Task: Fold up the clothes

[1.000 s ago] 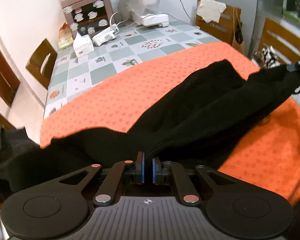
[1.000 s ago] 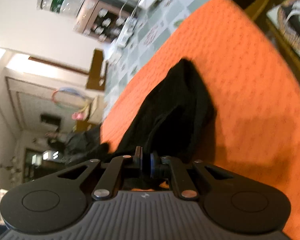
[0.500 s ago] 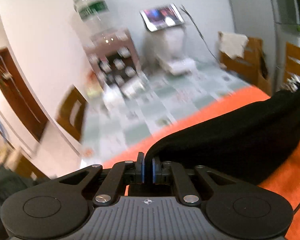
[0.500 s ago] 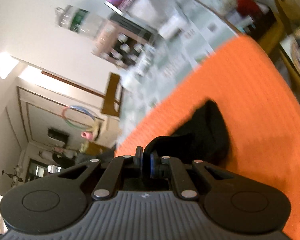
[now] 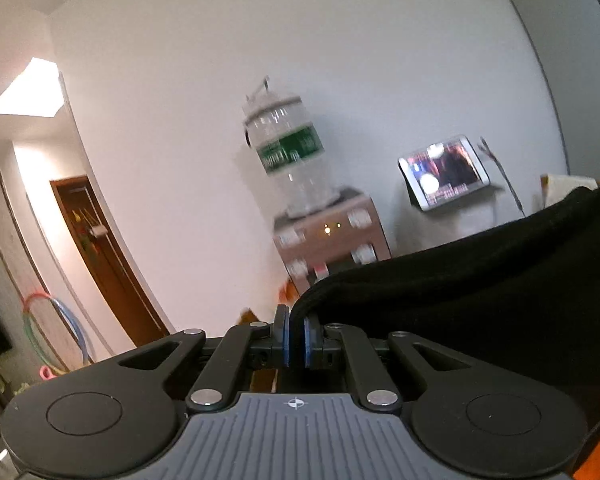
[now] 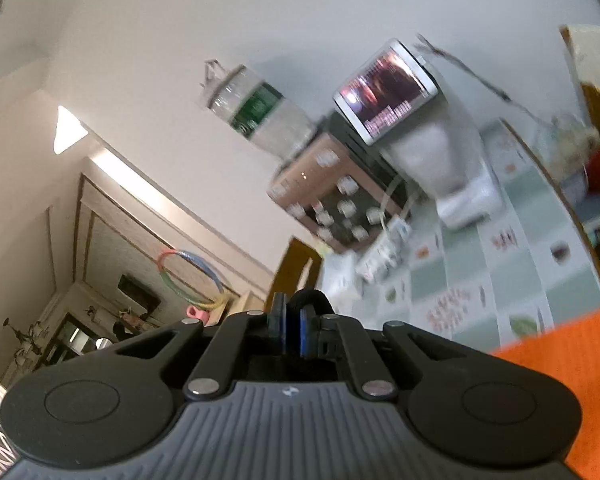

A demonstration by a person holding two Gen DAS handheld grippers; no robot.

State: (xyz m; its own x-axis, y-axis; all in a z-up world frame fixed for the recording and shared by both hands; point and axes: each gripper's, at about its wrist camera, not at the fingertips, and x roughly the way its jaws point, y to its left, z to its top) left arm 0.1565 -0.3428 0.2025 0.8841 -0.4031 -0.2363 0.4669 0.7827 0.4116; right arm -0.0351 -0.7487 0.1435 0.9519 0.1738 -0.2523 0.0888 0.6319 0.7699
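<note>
The black garment [image 5: 480, 300], soft and limp, is clamped at its edge by the left gripper [image 5: 296, 338] and draped toward 3 o'clock; another fold is pinched by the right gripper [image 6: 293, 330]. Edge holds suit it.

No text can be read. The green label [image 5: 291, 151] on the water bottle [image 5: 288, 160] near frame centre is blurred, and so are the lines on the lit tablet [image 6: 386, 90], upper right of centre.
</note>
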